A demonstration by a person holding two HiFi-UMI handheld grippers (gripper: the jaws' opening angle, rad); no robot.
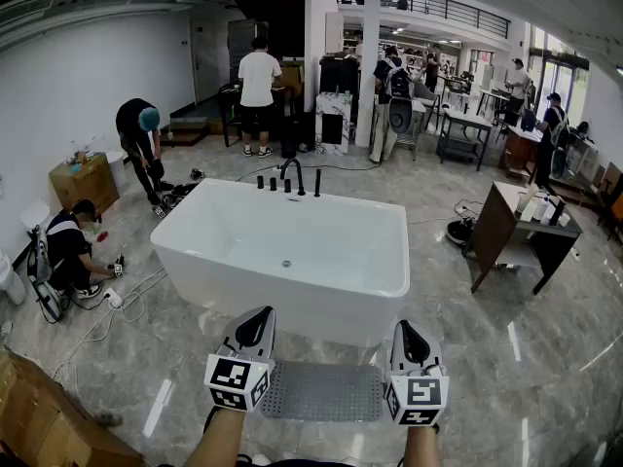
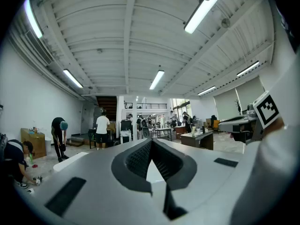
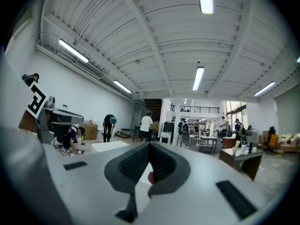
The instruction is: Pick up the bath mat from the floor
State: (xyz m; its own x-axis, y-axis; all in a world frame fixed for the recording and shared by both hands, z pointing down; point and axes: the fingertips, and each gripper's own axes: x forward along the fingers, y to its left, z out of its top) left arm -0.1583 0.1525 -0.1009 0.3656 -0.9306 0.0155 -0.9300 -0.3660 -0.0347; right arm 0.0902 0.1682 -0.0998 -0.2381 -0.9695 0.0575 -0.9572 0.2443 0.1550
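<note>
Evidently the pickup is not yet begun: the grey bath mat [image 1: 324, 391] is seen flat on the floor at the lower centre of the head view, before the white bathtub [image 1: 243, 280]. It is framed by the left gripper [image 1: 255, 329] and right gripper [image 1: 410, 341]. Both pairs of fingers are pressed together, empty. Next, they would probably need to be spread and lowered to a mat edge. The mat is missed by both gripper views, which are aimed across the room.

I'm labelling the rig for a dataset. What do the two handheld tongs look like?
Both the left tongs and right tongs have pale grey tapered shells, black ribbed pads and a cube of black-and-white square markers. The forearms show no sleeves.
</note>
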